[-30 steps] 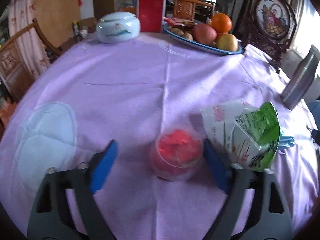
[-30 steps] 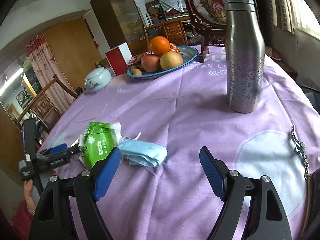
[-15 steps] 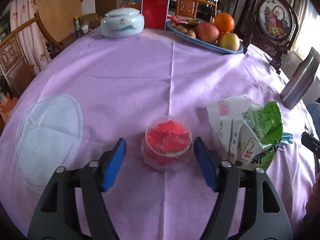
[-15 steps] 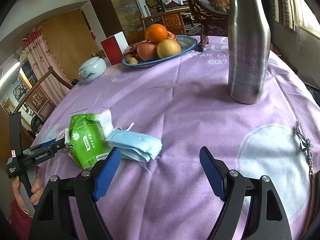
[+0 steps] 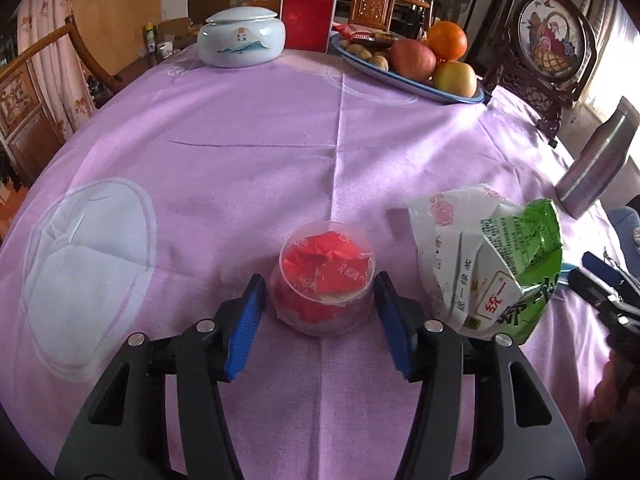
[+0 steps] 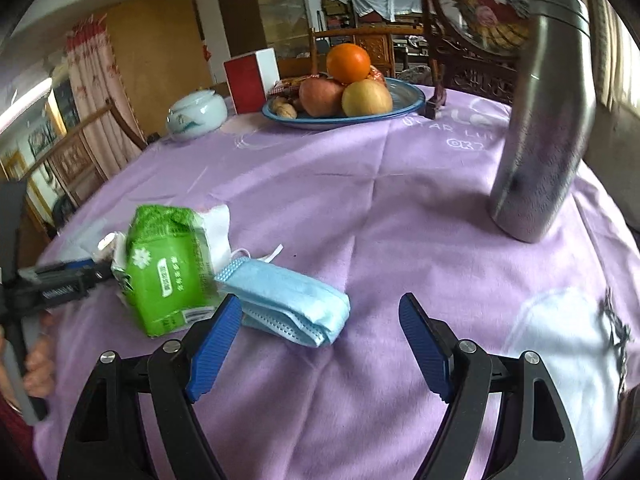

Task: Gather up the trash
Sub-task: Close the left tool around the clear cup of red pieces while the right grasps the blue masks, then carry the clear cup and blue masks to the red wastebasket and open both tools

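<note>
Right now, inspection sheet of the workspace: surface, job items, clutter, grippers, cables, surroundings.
Surface: round table under a purple tablecloth, creased.
Job's things: clear plastic cup stuffed with red wrappers; green tissue pack, crumpled; blue face mask beside the pack.
Clutter: steel flask; fruit plate with apples and an orange; white lidded jar; red box.
Grippers: left gripper open, jaws either side of the cup, contact not clear; right gripper open, hovering just right of the mask.
Cables: nothing seen.
Surroundings: carved wooden chairs, curtain, cabinet.
</note>
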